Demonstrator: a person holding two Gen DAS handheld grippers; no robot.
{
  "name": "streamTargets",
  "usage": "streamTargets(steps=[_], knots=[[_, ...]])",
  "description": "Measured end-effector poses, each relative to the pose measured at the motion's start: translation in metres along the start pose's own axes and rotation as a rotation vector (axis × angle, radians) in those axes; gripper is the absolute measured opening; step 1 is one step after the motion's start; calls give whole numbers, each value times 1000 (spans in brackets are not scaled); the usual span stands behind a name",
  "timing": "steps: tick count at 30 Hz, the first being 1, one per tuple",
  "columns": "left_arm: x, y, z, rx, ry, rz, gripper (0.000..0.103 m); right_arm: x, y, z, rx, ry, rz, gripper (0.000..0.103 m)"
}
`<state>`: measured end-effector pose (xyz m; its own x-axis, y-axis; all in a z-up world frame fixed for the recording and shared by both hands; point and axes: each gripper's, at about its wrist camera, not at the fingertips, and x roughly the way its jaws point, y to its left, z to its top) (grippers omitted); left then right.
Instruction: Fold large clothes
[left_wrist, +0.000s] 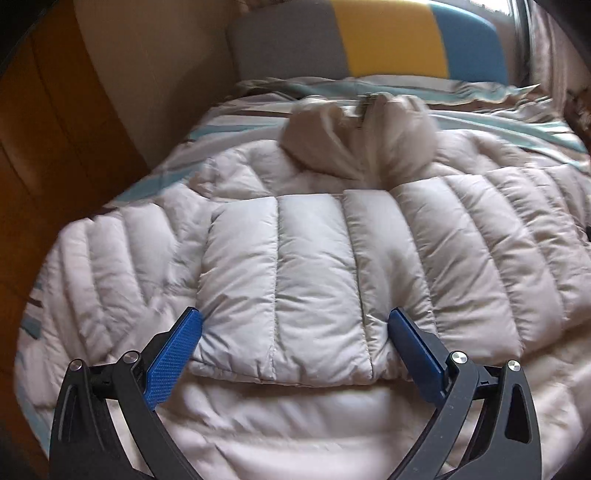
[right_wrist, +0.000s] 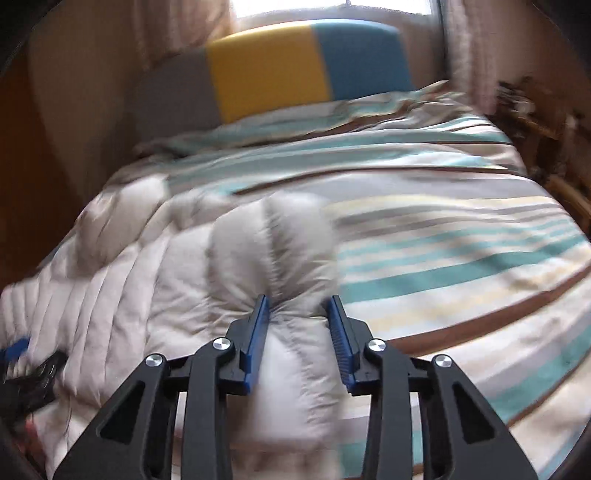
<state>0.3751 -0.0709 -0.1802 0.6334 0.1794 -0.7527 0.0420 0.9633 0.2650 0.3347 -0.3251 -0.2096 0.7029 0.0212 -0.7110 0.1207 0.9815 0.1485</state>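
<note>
A pale grey quilted puffer jacket (left_wrist: 314, 258) lies spread on the bed, hood (left_wrist: 354, 136) toward the headboard. One sleeve (left_wrist: 288, 288) is folded across its body. My left gripper (left_wrist: 295, 317) is open, its blue pads on either side of that sleeve's cuff end, just above it. In the right wrist view my right gripper (right_wrist: 297, 301) is closed on a puffy sleeve (right_wrist: 277, 251) of the jacket, which passes between the blue pads and is pinched in. The jacket's body (right_wrist: 110, 277) lies to the left. The other gripper (right_wrist: 22, 354) shows at the left edge.
The striped teal, beige and brown duvet (right_wrist: 443, 240) covers the bed. A grey, yellow and blue headboard (right_wrist: 269, 74) stands at the far end. A wooden wall panel (left_wrist: 55, 129) runs along the left. Wooden furniture (right_wrist: 546, 122) stands at the right side.
</note>
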Motion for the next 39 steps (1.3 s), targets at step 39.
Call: streamTargets(steps=[39], knots=[[35, 30, -13, -103, 22, -104, 100, -27, -5, -30, 81, 3, -79, 40]])
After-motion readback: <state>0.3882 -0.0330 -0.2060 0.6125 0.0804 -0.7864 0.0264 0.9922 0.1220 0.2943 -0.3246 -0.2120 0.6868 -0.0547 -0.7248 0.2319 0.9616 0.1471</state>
